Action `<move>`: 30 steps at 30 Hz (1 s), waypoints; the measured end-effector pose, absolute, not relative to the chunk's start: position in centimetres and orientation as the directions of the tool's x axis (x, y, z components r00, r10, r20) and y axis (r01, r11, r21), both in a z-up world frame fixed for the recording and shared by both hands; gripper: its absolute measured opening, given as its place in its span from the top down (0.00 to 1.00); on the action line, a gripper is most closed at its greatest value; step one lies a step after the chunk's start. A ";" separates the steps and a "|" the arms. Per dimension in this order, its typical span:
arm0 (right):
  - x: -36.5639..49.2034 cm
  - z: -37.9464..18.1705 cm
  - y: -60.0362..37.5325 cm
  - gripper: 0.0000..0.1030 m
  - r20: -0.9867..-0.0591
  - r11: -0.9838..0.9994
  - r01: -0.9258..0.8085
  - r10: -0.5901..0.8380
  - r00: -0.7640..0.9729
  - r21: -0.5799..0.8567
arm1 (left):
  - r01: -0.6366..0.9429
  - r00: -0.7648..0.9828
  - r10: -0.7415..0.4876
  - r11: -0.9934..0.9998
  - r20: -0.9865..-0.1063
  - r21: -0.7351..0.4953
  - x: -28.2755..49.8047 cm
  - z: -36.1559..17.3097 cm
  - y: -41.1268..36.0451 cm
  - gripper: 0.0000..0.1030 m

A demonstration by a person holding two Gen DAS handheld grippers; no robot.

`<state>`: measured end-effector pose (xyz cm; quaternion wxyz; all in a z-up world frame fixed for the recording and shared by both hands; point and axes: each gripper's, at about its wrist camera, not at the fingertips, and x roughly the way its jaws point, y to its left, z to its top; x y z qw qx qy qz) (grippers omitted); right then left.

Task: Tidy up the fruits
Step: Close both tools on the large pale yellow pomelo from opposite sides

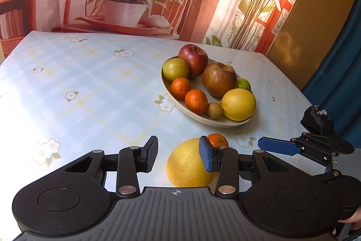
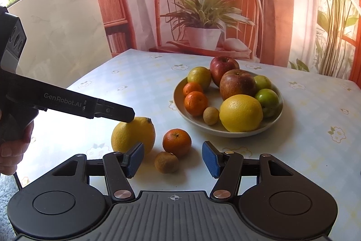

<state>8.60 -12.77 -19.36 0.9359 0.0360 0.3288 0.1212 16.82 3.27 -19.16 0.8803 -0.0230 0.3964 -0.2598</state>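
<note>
Most fruit already piled on the plate (image 2: 225, 131), yet large lemon (image 2: 133, 136), tangerine (image 2: 177, 142) and small brown fruit (image 2: 166, 162) waiting near on the tablecloth, left gripper (image 1: 178, 156) and right gripper (image 2: 173, 158) both spread wide, holding nothing

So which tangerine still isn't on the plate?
The tangerine lying on the tablecloth between the big lemon and the plate; the other two sit on the plate.

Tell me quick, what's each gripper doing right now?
Left gripper: open, holding nothing, over the big yellow fruit.
Right gripper: open, holding nothing, near the small brown fruit.
</note>
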 end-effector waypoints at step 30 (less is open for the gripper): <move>11.3 -19.8 -6.7 0.62 -0.677 0.912 -0.394 0.363 0.640 0.116 | 0.419 0.555 -0.471 0.870 -0.685 -0.259 16.4 -19.1 5.6 0.58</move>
